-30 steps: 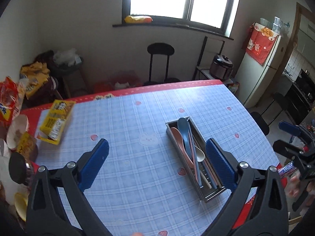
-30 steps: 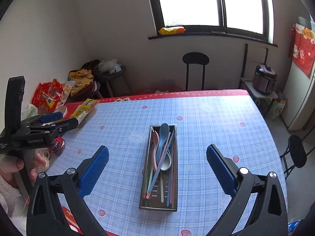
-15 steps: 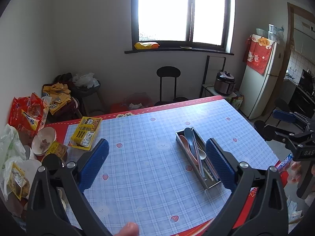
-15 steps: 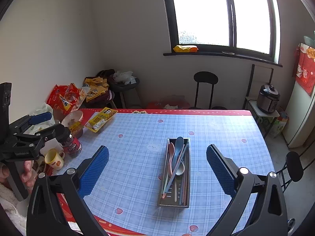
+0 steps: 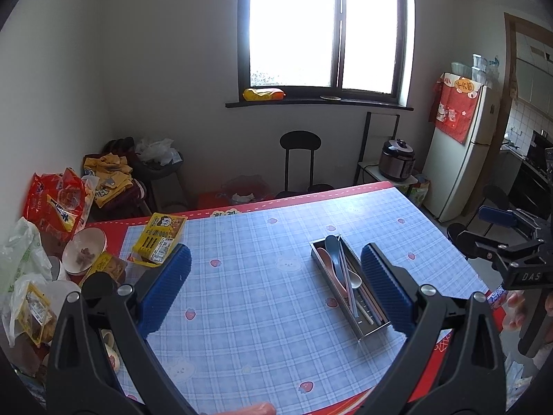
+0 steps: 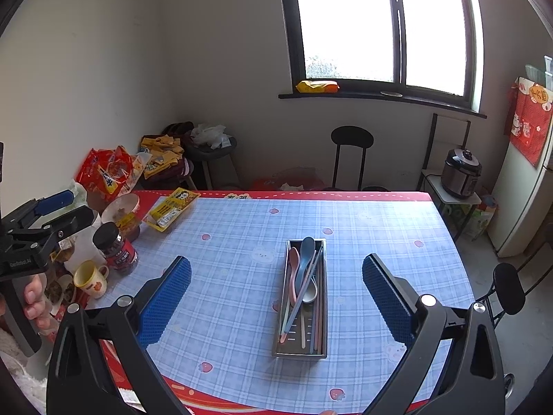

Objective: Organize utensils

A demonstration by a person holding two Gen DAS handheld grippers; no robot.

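Both tongs are standing wide open and empty above the blue-checked, red-bordered desk (image 6: 242,242). The left tongs (image 5: 274,290) and right tongs (image 6: 276,297) are each framing the narrow rectangular steel tray (image 6: 323,242), which is lying between the right tongs' blue pads and toward the right pad of the left tongs. Inside it, a blue plastic spoon (image 6: 306,252), a pink plastic spoon (image 6: 293,269), a white spoon (image 6: 311,292) and pastel chopsticks (image 6: 288,321) are lying crossed. No utensil is showing loose on the desk; gathering appears finished, with only straightening possibly remaining.
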